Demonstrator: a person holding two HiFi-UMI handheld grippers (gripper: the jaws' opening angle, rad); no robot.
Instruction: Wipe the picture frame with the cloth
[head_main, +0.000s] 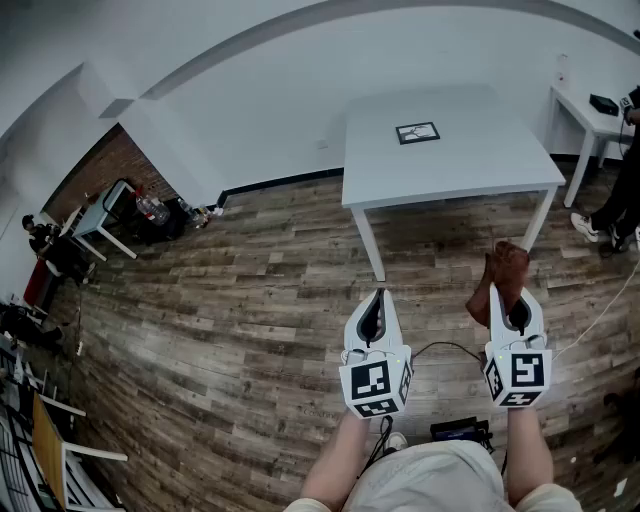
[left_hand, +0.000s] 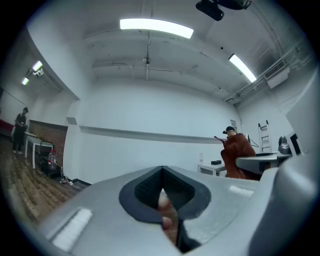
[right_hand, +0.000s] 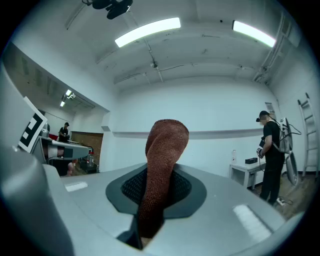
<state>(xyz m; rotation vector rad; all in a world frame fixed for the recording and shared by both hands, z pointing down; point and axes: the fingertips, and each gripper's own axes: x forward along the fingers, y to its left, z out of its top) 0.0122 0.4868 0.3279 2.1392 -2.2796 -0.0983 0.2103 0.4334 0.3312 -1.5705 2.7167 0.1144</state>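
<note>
From the head view, the left claw (head_main: 377, 297) and the right claw (head_main: 518, 303) are held side by side above the wooden floor. Both point towards a white bench (head_main: 490, 155) that stands well ahead of them. The picture frame (head_main: 417, 132) lies flat on that bench, far beyond both claws and touched by neither. A rust-brown cloth (head_main: 499, 278) sticks out past the tips of the right claw. In the left gripper view, the left claw (left_hand: 162, 172) is clenched, its dark pads meeting at the tip with nothing gripped between them. Off to its right, the cloth (left_hand: 237, 150) shows above the other claw's grey body. In the right gripper view, the right claw (right_hand: 159, 182) is grasping the knitted cloth (right_hand: 162, 160). The jaws pinch its lower part while the rest stands up ahead of them in a rounded fold. Farther to the right of this claw, a person (right_hand: 272, 157) stands by a small side table. As a judgement, the cloth is in hand but the wiping has not begun. Reaching the bench, bringing the cloth onto the frame and rubbing it over are all left to do.
</note>
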